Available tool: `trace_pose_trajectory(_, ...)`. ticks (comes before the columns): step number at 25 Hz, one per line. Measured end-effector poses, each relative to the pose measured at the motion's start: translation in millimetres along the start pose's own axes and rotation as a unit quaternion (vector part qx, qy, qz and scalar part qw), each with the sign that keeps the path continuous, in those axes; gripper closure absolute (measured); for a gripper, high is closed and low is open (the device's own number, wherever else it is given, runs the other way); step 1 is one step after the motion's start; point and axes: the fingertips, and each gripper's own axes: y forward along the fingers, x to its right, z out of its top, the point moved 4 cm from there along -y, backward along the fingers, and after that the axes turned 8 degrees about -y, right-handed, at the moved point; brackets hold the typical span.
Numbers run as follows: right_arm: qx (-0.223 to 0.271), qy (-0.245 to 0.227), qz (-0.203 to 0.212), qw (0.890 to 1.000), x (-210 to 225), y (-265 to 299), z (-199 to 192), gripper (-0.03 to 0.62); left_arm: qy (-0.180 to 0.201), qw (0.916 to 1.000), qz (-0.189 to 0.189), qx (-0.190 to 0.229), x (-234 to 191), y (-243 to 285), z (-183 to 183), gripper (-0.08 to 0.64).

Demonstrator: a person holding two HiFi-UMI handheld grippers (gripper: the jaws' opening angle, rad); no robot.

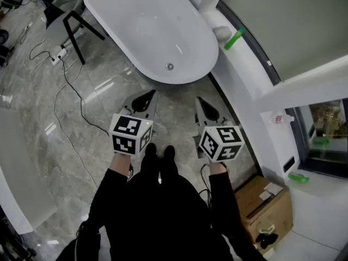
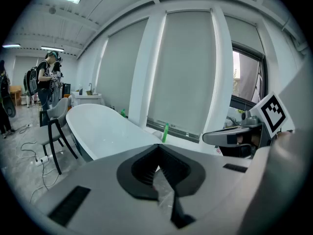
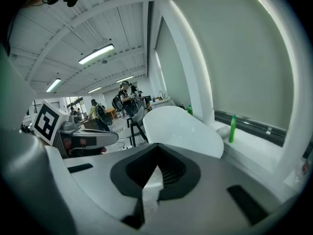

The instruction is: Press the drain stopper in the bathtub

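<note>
The person is standing on the marble floor (image 1: 103, 97) at the near end of the white bathtub (image 1: 136, 20), holding both tools out over the floor, short of the tub's rim. The left tool (image 1: 142, 99) is showing its jaws drawn together with nothing between them, and the right tool (image 1: 206, 109) is showing the same: closed and empty. The drain stopper (image 1: 169, 66) is sitting on the tub's bottom near that near end, well apart from both tools, so the press is not yet begun.

Judging from here, the reach is going over the rim and down, and a tool body may be knocking the rim on the way. The stopper is looking small and the enamel glossy, so a closed tip coming down off-centre is likely to be skidding aside. A cable (image 1: 73, 86) is trailing across the floor to the left, which could be catching a foot.
</note>
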Motion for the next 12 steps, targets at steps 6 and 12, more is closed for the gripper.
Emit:
trace_pose_trajectory(6,-0.001,-0.006,0.005,1.000,-6,7,3,0.591,0.002,1.0000,0.001,0.002,-8,-3,3,0.555)
trace_pose_trajectory(12,0.011,0.008,0.015,1.000,-13,8,10,0.591,0.001,1.0000,0.002,0.008,-28,-14,8,0.555)
